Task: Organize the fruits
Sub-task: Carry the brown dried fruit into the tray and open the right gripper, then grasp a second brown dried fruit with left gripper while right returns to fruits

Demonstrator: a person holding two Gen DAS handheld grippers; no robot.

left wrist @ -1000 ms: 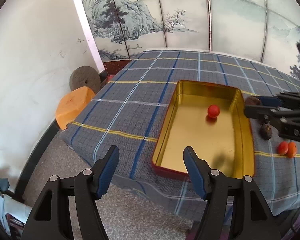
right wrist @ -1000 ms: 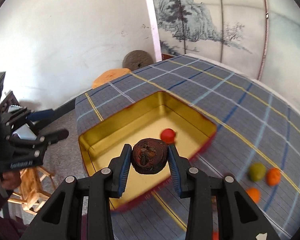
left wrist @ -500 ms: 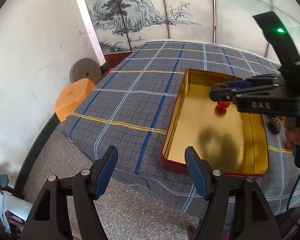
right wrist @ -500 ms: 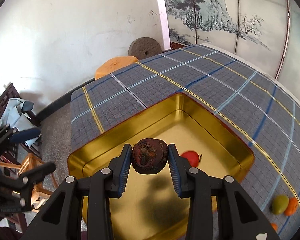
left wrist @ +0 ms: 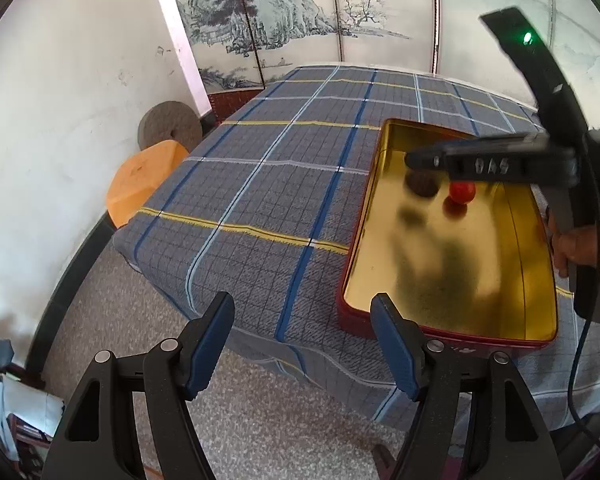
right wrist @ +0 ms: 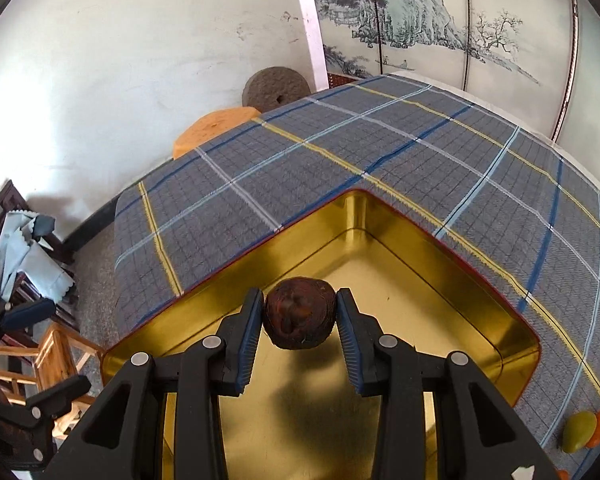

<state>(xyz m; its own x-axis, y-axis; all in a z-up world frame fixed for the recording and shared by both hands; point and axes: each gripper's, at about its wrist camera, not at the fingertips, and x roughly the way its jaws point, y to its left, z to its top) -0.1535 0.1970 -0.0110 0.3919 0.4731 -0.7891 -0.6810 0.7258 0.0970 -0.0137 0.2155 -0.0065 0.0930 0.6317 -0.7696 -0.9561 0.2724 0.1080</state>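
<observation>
A lived-in home, by the look of it. A painted landscape screen point(left wrist: 300, 20) stands behind a table under a plaid cloth point(left wrist: 268, 184). A millstone point(right wrist: 276, 88) leans against the scuffed plaster wall point(right wrist: 140, 40), and a wooden chair point(right wrist: 56, 356) is nearby.

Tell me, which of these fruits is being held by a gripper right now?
The dark brown fruit, gripped between the right gripper fingers above the gold tin. The red fruit lies in the tin; the green fruit sits on the cloth.
</observation>
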